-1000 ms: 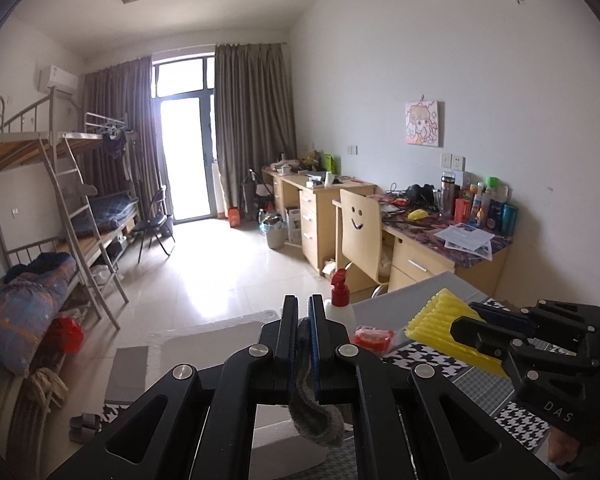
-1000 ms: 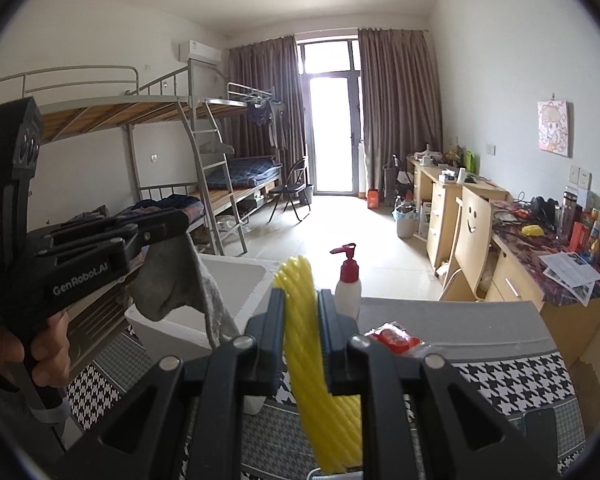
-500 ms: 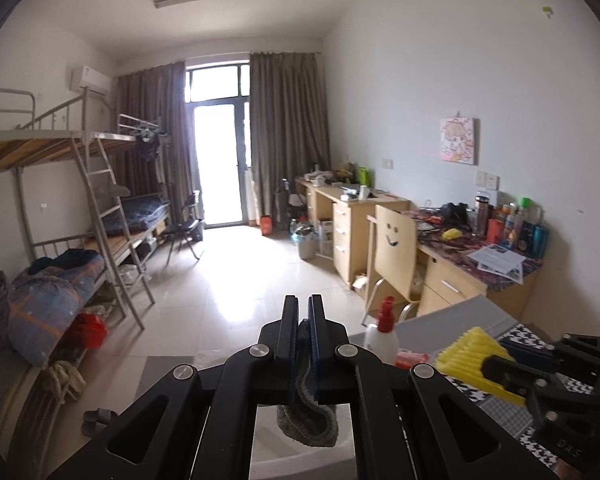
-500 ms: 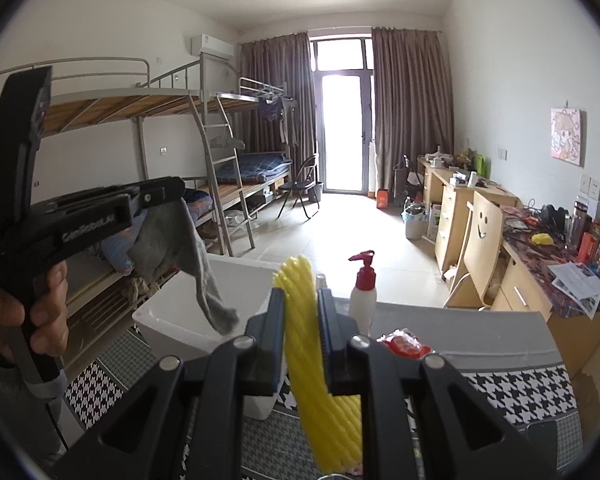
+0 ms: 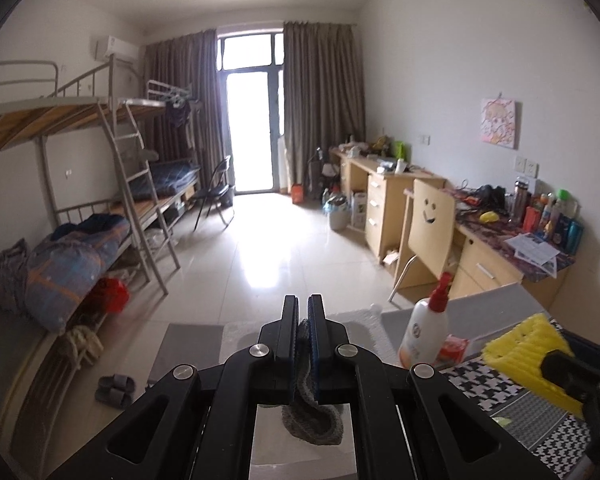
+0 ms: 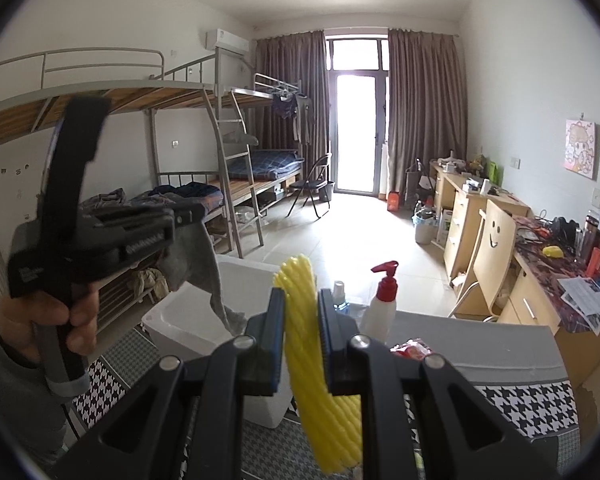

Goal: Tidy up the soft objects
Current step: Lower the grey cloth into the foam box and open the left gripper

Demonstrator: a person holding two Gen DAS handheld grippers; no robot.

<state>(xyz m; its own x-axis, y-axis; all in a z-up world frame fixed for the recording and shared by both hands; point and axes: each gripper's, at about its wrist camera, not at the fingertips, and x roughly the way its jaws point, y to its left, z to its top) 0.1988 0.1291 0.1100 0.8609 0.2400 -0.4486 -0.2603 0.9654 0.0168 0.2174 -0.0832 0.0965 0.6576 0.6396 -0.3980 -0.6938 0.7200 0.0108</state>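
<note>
My left gripper (image 5: 303,312) is shut on a grey knitted sock (image 5: 313,424), which dangles over a white foam box (image 5: 304,460). In the right wrist view that same left gripper (image 6: 188,212) is at the left in a person's hand (image 6: 44,320), and the grey sock (image 6: 198,268) hangs from it above the white foam box (image 6: 204,316). My right gripper (image 6: 300,300) is shut on a yellow foam net sleeve (image 6: 320,368), held upright to the right of the box. In the left wrist view the yellow sleeve (image 5: 528,360) shows at the right edge.
A white pump bottle with a red top (image 6: 380,304) (image 5: 424,340), a small blue bottle (image 6: 340,298) and a red packet (image 6: 412,348) stand on a grey-and-houndstooth covered table (image 6: 520,396). Bunk beds (image 6: 180,160) line the left, desks and a chair (image 6: 492,264) the right.
The left gripper with the grey sock has swung left, over the white box. The right gripper with the yellow sleeve has shifted only slightly.
</note>
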